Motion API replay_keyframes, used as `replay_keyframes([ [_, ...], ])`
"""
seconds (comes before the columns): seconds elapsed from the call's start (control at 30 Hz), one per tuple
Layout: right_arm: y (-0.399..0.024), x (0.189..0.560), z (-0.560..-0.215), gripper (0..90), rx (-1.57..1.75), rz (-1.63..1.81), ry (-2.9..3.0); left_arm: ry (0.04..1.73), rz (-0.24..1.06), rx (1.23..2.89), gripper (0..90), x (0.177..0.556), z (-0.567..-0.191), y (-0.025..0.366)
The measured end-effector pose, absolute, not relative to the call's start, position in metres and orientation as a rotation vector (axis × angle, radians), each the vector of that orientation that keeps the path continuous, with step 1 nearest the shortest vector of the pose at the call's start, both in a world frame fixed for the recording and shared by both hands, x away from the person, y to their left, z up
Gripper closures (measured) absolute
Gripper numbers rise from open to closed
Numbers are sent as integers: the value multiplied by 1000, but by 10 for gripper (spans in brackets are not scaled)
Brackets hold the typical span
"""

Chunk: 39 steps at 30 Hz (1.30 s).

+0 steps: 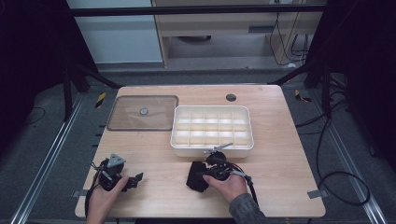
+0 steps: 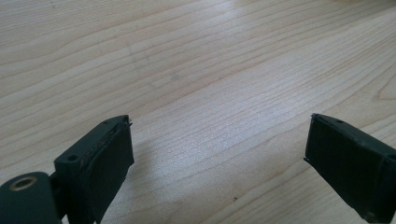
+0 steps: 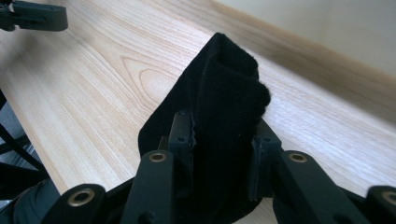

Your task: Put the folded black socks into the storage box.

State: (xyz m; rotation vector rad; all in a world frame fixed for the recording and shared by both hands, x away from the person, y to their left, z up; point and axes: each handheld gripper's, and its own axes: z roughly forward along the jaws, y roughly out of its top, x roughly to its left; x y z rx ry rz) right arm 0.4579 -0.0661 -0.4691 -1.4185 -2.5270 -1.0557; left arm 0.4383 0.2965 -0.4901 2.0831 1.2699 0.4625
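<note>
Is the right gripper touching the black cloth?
Touching. The right gripper view shows the right gripper with both jaws pressed against the bunched black cloth between them.

Matt knitted black cloth (image 3: 224, 107) on smooth wood table (image 3: 107, 79).

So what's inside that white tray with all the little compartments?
The white tray looks empty in the high view: bare compartments throughout. The near wall hides the floor of the nearest row, so something small there could go unseen.
</note>
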Motion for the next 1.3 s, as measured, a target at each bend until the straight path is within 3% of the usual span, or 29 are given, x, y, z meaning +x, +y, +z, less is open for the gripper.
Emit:
replay_keyframes([
  [0.7,-149,442,-410,684,-1521,-1171,-2615,1296,462,2103,41,443,-500,301],
  [1.3,-202,473,-356,682,-1663,-1166,-2681,1236,519,2103,8,442,-506,301],
])
